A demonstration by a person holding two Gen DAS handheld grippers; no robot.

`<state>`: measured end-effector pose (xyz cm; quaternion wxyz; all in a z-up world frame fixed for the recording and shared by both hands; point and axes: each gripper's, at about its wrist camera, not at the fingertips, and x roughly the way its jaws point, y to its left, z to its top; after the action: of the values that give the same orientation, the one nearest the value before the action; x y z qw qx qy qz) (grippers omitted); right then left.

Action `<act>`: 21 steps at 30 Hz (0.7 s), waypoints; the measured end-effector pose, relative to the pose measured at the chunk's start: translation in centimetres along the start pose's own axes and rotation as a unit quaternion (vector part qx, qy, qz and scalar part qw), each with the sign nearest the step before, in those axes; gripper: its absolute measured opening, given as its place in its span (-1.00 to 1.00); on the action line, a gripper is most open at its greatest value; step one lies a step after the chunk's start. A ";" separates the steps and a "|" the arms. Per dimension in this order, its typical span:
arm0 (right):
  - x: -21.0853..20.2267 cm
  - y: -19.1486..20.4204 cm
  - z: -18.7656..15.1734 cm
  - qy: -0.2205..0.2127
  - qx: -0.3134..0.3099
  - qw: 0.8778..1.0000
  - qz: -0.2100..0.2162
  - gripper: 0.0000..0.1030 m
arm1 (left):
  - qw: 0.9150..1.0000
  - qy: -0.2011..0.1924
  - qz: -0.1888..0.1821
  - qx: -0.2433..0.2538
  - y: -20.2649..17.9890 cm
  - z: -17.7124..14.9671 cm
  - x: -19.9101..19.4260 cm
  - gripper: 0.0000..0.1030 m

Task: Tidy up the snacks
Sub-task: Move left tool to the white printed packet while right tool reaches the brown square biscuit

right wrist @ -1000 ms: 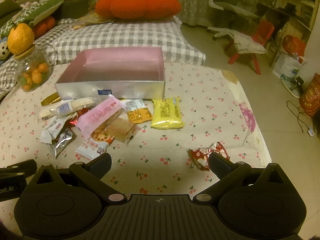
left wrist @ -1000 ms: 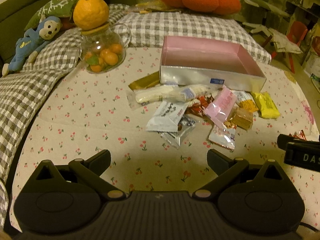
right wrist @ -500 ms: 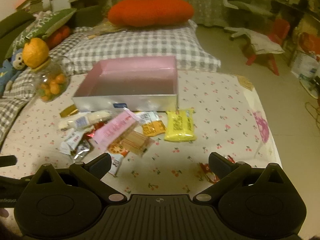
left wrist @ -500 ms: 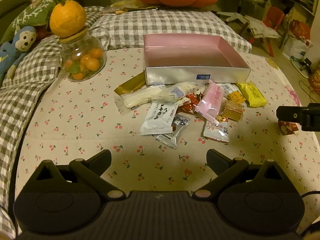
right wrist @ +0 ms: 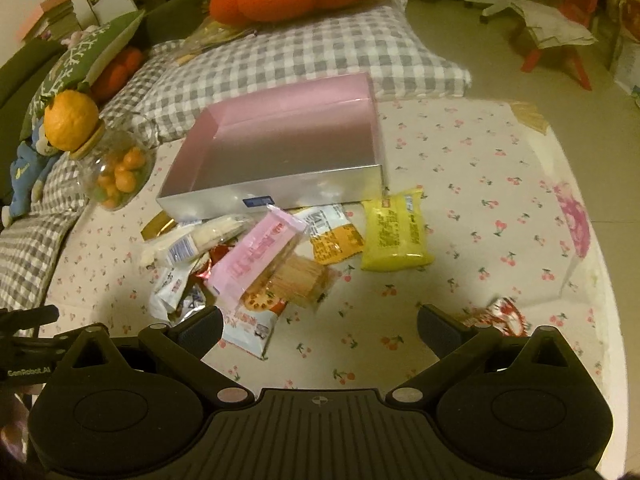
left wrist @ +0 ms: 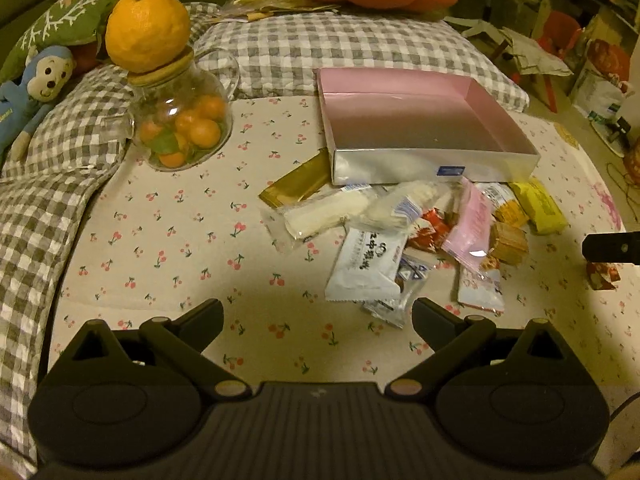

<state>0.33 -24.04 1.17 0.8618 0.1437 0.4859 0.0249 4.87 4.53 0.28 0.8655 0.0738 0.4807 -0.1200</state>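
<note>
— In the left wrist view, what showed?
— The left gripper [left wrist: 318, 316], fingers spread and holding nothing, over the snack pile [left wrist: 404, 236] lying before the pink box [left wrist: 420, 128]; a monkey toy [left wrist: 30, 92] sat far left.
— And the right wrist view?
— The right gripper [right wrist: 320, 326], fingers also spread and holding nothing, and the whole yellow packet [right wrist: 396, 234] beside the pile.

The left black two-finger gripper [left wrist: 318, 316] hovered low with its jaws spread wide and nothing between them, its fingers [left wrist: 200, 322] pointing forward and level. The right black two-finger gripper [right wrist: 320, 322] was held likewise, jaws wide apart and bare, fingertips [right wrist: 438, 326] forward. Each gripper's dark edge showed at the side of the other's view.
</note>
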 end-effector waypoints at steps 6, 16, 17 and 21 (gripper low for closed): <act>1.8 1.2 -0.5 -0.042 -0.062 0.997 -0.023 1.00 | 0.999 -0.012 -0.018 0.024 -0.5 -0.2 1.8 0.78; 5.1 0.5 -1.1 -0.055 -0.112 0.990 0.068 0.98 | 0.994 -0.048 -0.100 0.022 -0.1 0.3 5.2 0.46; 5.4 0.5 -1.2 -0.053 -0.120 0.989 0.066 0.98 | 0.993 -0.048 -0.104 0.024 -0.1 0.4 5.5 0.44; 6.0 0.8 -1.4 -0.060 -0.156 0.984 0.062 0.98 | 0.992 -0.041 -0.117 0.027 0.1 0.5 6.8 0.39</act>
<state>2.35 -21.83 -4.27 0.8980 0.0388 0.4138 0.1446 8.81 3.57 -5.22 0.8622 0.0353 0.4464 -0.2368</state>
